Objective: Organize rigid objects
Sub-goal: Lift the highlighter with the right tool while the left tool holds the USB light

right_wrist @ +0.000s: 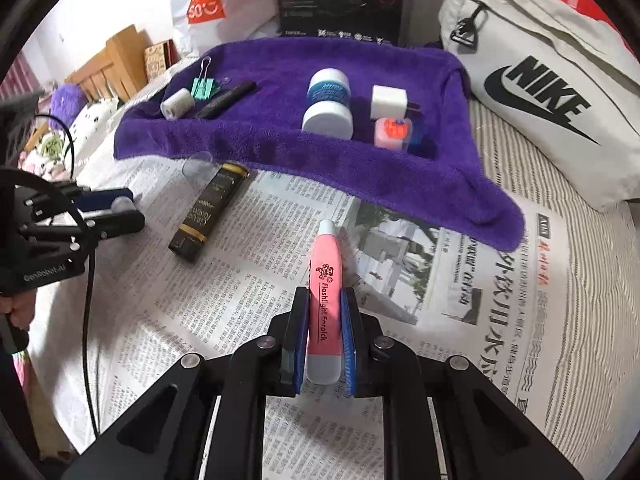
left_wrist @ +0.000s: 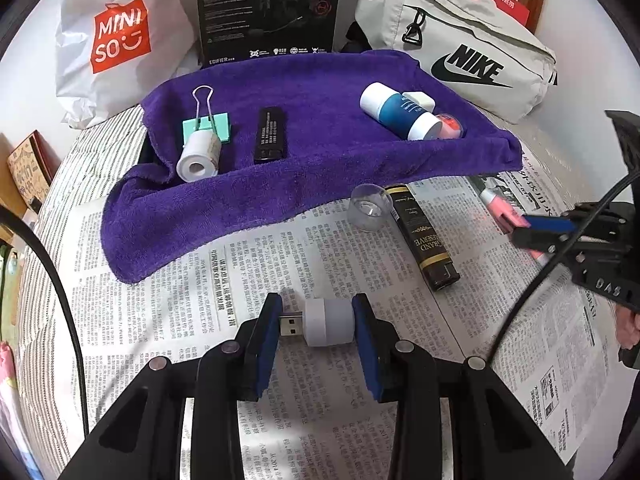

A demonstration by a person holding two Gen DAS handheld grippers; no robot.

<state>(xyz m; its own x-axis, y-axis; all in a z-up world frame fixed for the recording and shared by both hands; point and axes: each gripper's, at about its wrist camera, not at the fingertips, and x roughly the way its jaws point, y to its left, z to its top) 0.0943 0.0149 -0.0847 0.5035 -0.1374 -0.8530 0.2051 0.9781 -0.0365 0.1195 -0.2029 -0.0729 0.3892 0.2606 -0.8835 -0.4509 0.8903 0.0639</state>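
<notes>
My left gripper [left_wrist: 316, 322] is shut on a small white USB plug light [left_wrist: 320, 322], its metal plug pointing left, just above the newspaper [left_wrist: 200, 300]. My right gripper [right_wrist: 325, 320] is shut on a pink and white flashlight earpick [right_wrist: 326, 280]; it also shows in the left wrist view [left_wrist: 504, 210]. The purple towel [left_wrist: 280, 184] holds a white tape roll [left_wrist: 198, 158], a green binder clip [left_wrist: 210, 126], a black stick [left_wrist: 271, 134], a blue and white jar [left_wrist: 398, 112], a white charger [right_wrist: 388, 101] and a pink case [right_wrist: 390, 133].
A black and gold lighter [left_wrist: 424, 238] and a clear cap [left_wrist: 368, 208] lie on the newspaper in front of the towel. A Nike bag [left_wrist: 472, 52], a black box [left_wrist: 268, 8] and a Miniso bag [left_wrist: 116, 36] stand behind the towel.
</notes>
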